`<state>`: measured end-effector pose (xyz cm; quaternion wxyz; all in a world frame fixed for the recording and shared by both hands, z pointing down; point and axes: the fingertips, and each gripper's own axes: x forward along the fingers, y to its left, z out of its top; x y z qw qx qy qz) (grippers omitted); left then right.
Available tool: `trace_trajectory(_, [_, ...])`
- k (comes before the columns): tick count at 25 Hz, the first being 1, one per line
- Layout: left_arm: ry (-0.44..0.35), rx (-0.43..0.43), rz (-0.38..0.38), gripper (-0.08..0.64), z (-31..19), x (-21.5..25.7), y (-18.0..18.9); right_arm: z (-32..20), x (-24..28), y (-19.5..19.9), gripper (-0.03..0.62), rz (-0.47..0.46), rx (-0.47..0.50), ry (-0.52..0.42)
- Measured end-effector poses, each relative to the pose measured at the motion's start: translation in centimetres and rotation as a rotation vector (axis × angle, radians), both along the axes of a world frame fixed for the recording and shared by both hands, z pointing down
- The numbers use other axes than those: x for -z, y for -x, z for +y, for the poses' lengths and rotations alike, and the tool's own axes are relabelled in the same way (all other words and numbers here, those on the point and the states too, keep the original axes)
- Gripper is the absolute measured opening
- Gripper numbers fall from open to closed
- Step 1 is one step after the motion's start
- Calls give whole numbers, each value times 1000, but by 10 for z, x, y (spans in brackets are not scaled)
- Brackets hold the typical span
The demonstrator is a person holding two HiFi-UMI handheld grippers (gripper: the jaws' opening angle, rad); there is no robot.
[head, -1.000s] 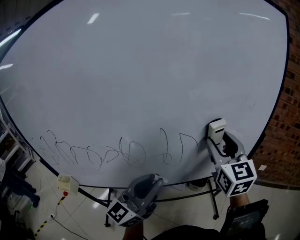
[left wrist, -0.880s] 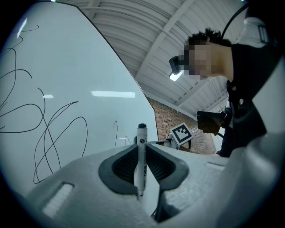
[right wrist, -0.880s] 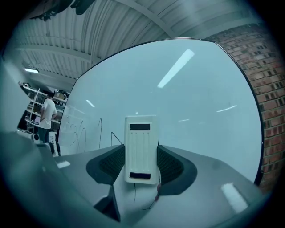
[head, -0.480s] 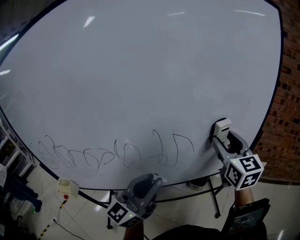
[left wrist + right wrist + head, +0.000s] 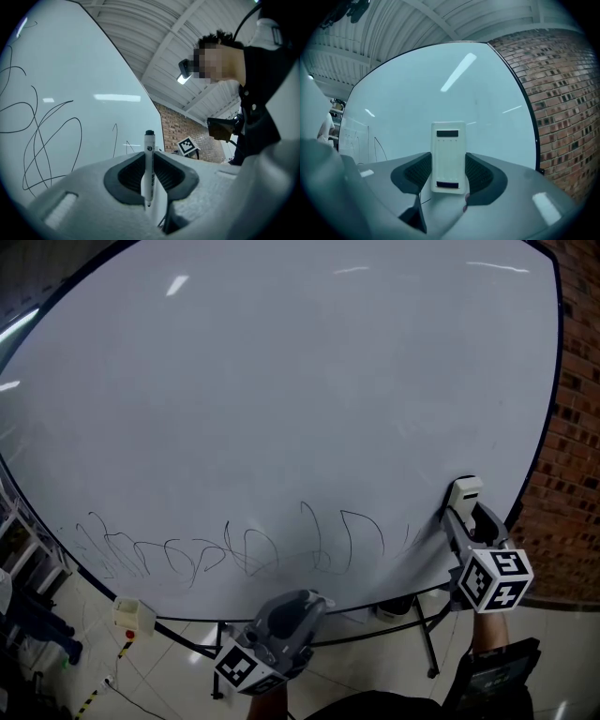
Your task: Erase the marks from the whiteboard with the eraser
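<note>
A large whiteboard (image 5: 281, 381) fills the head view, with black scribbled marks (image 5: 234, 549) along its lower part. My right gripper (image 5: 466, 502) is shut on a white eraser (image 5: 464, 491), held at the board's lower right, just right of the last mark. The right gripper view shows the eraser (image 5: 448, 156) upright between the jaws, with marks (image 5: 370, 140) at the far left. My left gripper (image 5: 305, 599) hangs low below the board, shut on a white marker with a black cap (image 5: 148, 168).
A brick wall (image 5: 572, 465) stands right of the board. The board's stand legs (image 5: 422, 634) and a tiled floor lie below. A small white box (image 5: 131, 615) sits at the lower left. A person's head and dark clothing (image 5: 262, 93) show in the left gripper view.
My right gripper has carried the eraser rightward along the board's lower part, away from the marks. The left gripper has stayed in place.
</note>
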<state>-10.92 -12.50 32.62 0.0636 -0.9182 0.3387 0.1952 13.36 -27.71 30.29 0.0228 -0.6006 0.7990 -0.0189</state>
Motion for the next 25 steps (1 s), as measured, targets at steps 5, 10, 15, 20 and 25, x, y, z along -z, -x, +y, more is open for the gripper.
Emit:
trace_trajectory(5, [6,9,2,63,0,-3,4,4,10,21,229,21,21,-25])
trace_trajectory(10, [11,23,7,63,2,-4,12,16,20,71,229,116,78,-89])
trace_trajectory(15, [18,32,8,61,2,-6,16,26,22,111,229,148,161,-109])
trace_trajectory(20, [14,24,0,63,-1,-3,11,31,15,134,229,168,260,-101])
trace_trajectory(25, [3,8,-5,62,-4,1,2,20,18,89,229,112,218,-80])
